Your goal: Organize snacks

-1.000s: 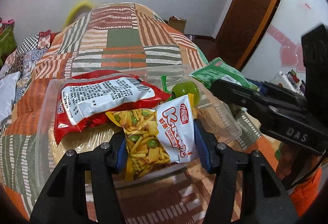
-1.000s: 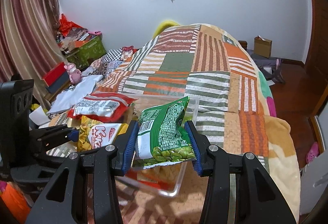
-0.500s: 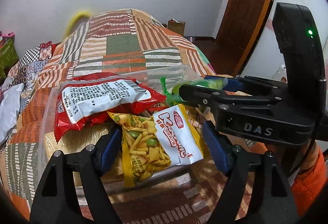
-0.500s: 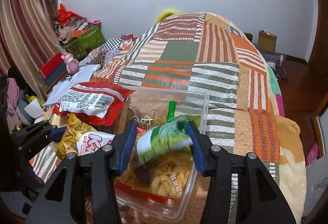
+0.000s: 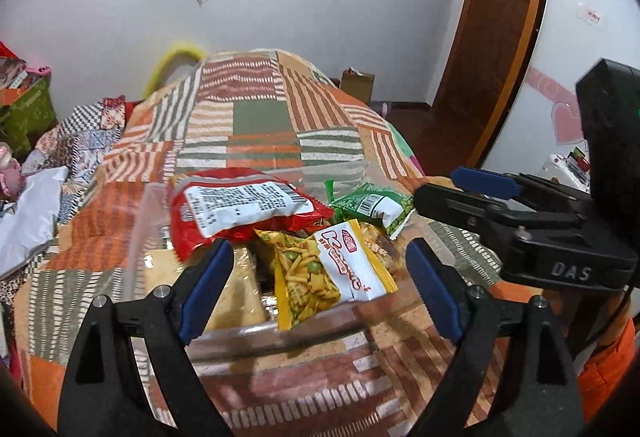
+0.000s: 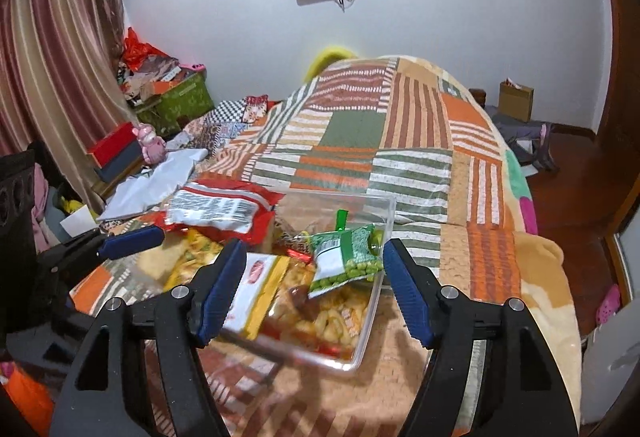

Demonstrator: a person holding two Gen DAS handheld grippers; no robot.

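A clear plastic box (image 5: 136,237) (image 6: 376,313) sits on the patchwork bedspread, full of snack packs. A red pack (image 5: 240,209) (image 6: 216,207) lies on top at the back left. A yellow-and-white pack (image 5: 324,277) (image 6: 256,289) lies at the front. A green pea pack (image 5: 372,205) (image 6: 344,257) rests at the right end. My left gripper (image 5: 318,285) is open just short of the yellow pack, holding nothing. My right gripper (image 6: 312,289) is open above the box, with the green pack lying loose between its fingers. The right gripper also shows in the left wrist view (image 5: 520,213).
The box stands near the front of the bed (image 6: 360,133). White cloth (image 5: 28,217) lies to the left. Boxes and clutter (image 6: 168,97) stand by the curtain. A wooden door (image 5: 492,49) and bare floor (image 6: 572,197) are on the right.
My left gripper let go of the yellow pack and drew back. My right gripper lowered the green pack into the box, opened and released it.
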